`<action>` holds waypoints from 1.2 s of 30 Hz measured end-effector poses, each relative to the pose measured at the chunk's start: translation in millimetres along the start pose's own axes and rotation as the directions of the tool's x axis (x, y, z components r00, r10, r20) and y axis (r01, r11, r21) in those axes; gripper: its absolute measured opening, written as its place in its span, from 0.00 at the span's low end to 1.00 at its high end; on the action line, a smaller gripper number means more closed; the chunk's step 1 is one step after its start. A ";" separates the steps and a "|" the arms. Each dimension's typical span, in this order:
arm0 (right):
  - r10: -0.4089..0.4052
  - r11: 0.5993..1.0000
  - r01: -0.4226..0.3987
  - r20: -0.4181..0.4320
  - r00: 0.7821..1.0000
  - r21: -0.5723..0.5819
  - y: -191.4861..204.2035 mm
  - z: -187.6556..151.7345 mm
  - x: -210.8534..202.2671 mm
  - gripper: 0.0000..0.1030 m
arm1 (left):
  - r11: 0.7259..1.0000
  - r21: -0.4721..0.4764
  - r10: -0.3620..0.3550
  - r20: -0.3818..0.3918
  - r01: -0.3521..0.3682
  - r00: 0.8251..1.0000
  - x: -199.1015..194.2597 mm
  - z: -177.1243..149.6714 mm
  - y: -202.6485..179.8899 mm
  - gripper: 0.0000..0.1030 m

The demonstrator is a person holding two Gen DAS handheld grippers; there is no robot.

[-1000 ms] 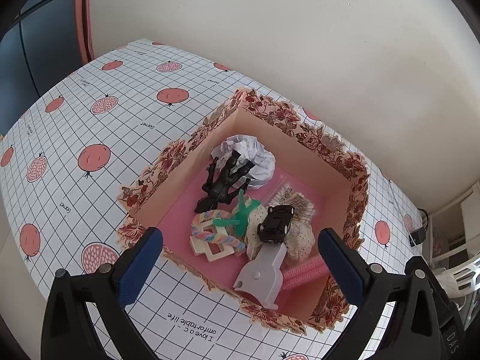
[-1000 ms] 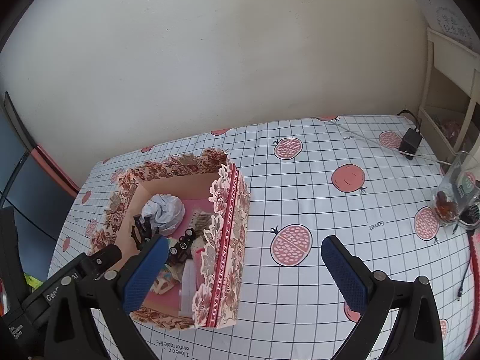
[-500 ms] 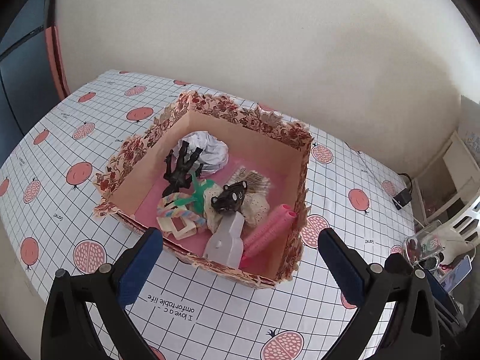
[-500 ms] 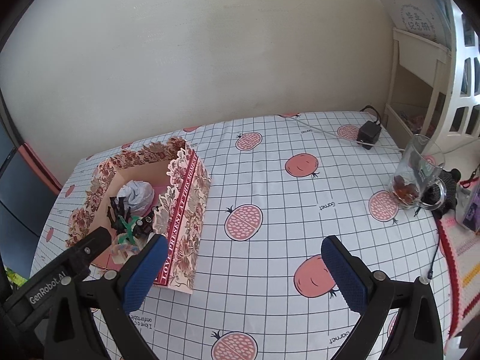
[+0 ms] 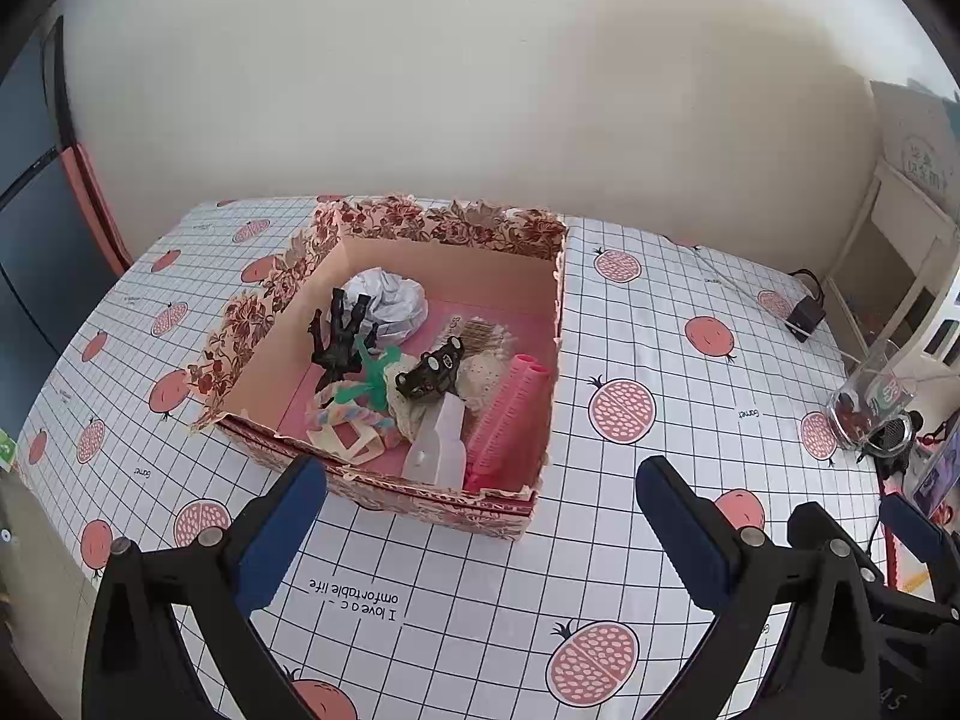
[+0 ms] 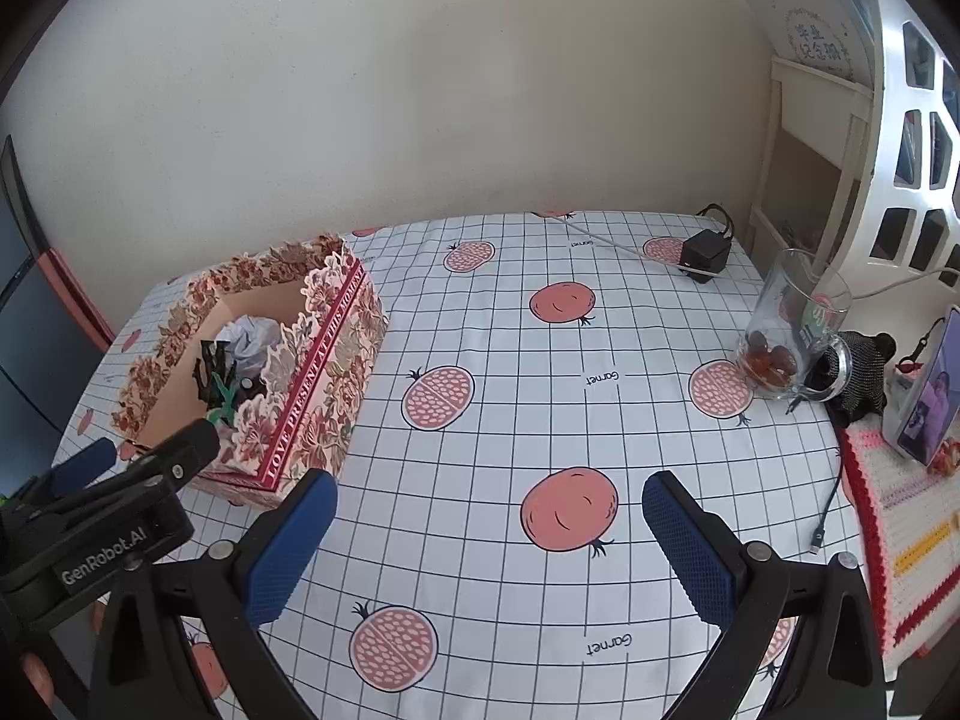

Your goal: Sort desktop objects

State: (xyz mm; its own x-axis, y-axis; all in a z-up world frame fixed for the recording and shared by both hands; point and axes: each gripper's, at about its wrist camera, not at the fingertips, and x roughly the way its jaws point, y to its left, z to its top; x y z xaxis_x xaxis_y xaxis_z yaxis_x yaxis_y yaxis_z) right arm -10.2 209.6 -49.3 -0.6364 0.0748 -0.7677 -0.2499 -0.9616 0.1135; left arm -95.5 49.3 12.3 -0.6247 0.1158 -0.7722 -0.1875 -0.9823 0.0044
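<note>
A floral cardboard box (image 5: 384,222) stands on the pomegranate-print tablecloth; it also shows in the right wrist view (image 6: 336,360). Inside it lie a crumpled white paper ball (image 5: 390,300), a black figure (image 5: 339,342), a green plastic piece (image 5: 375,378), a black toy car (image 5: 432,372), pink hair rollers (image 5: 510,414), a white clip (image 5: 441,444) and a pastel ring (image 5: 354,420). My left gripper (image 5: 480,516) is open and empty, raised in front of the box. My right gripper (image 6: 489,534) is open and empty over bare cloth to the right of the box.
A glass mug (image 6: 792,324) with dark fruit stands at the right edge, beside a black speaker (image 6: 864,372) and a phone (image 6: 930,390). A black charger (image 6: 705,252) with a cable lies at the back right. A crocheted mat (image 6: 900,516) covers the right corner.
Both grippers have pulled back and up from the box, so it looks smaller and farther. The left view has swung right. Both stay open and empty.
</note>
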 end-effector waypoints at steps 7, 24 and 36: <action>0.000 1.000 0.000 -0.003 1.000 -0.025 -13.4 -7.3 -4.9 1.00 | 0.998 0.055 0.040 0.010 -0.040 0.999 -8.1 -10.7 -16.9 1.00; -0.003 0.998 0.007 0.069 0.998 -0.060 -5.4 -22.2 -39.7 1.00 | 0.998 -0.057 -0.012 -0.024 0.011 1.000 -31.8 -33.0 -0.8 1.00; -0.009 0.996 0.018 0.108 0.994 -0.084 0.0 -27.9 -53.8 1.00 | 0.999 -0.037 -0.004 0.029 0.005 1.000 -48.0 -37.2 4.2 1.00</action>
State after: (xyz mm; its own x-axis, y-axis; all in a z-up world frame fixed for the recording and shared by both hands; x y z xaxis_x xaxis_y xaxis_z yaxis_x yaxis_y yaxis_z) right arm 44.4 198.2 -25.6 -0.7094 0.1116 -0.6959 -0.1995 -0.9788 0.0465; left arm -38.1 34.1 25.7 -0.6455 0.1237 -0.7537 -0.1627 -0.9864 -0.0226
